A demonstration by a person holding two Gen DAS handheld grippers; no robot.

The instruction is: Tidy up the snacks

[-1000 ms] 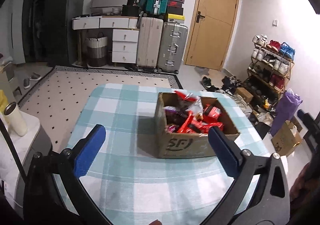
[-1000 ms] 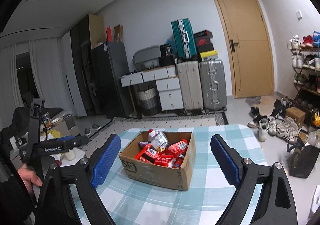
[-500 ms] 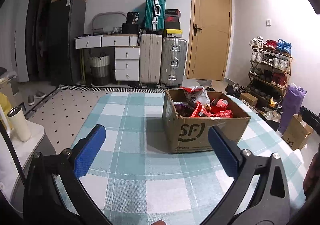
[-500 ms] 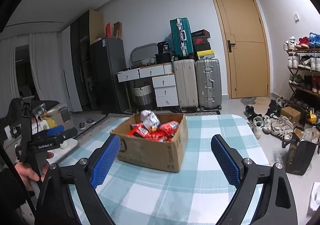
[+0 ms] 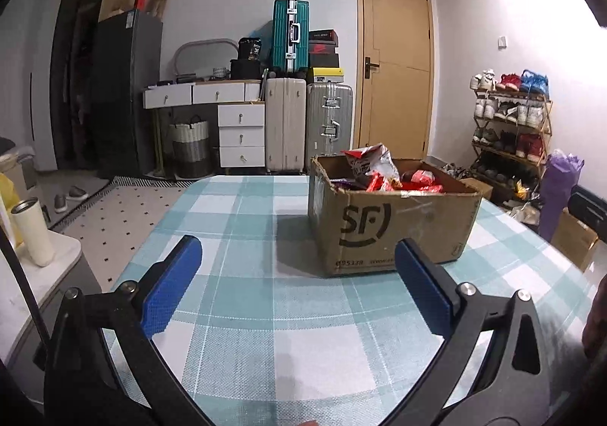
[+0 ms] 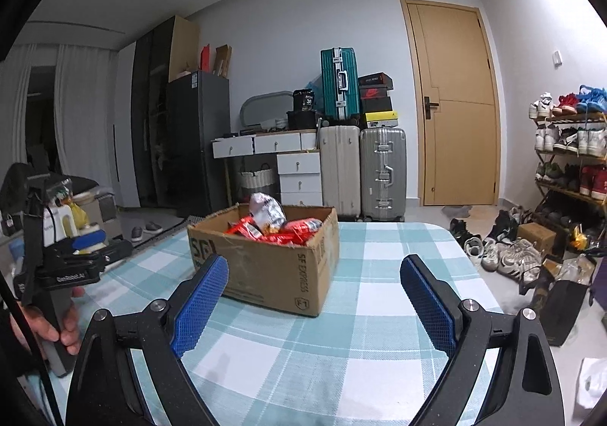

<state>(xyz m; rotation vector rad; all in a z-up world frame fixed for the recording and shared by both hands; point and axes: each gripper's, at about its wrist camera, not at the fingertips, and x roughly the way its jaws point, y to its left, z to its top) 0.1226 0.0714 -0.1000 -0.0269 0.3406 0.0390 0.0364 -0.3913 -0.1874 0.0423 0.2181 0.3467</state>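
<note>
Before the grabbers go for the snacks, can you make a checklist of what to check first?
1. Left gripper open with nothing in it: ok.
2. Right gripper open with nothing in it: ok.
3. Cardboard box upright on the table, top open: ok.
4. Snacks in the box can be seen from above: ok.
5. Bare tablecloth between grippers and box, nothing in the way: ok.
6. A place to sort the snacks into: cannot tell, none in view.

Both claws: left gripper [image 5: 296, 263] and right gripper [image 6: 315, 282] have black arms, silver screws, ridged blue pads [image 6: 199, 306]; left handle lettered white
</note>
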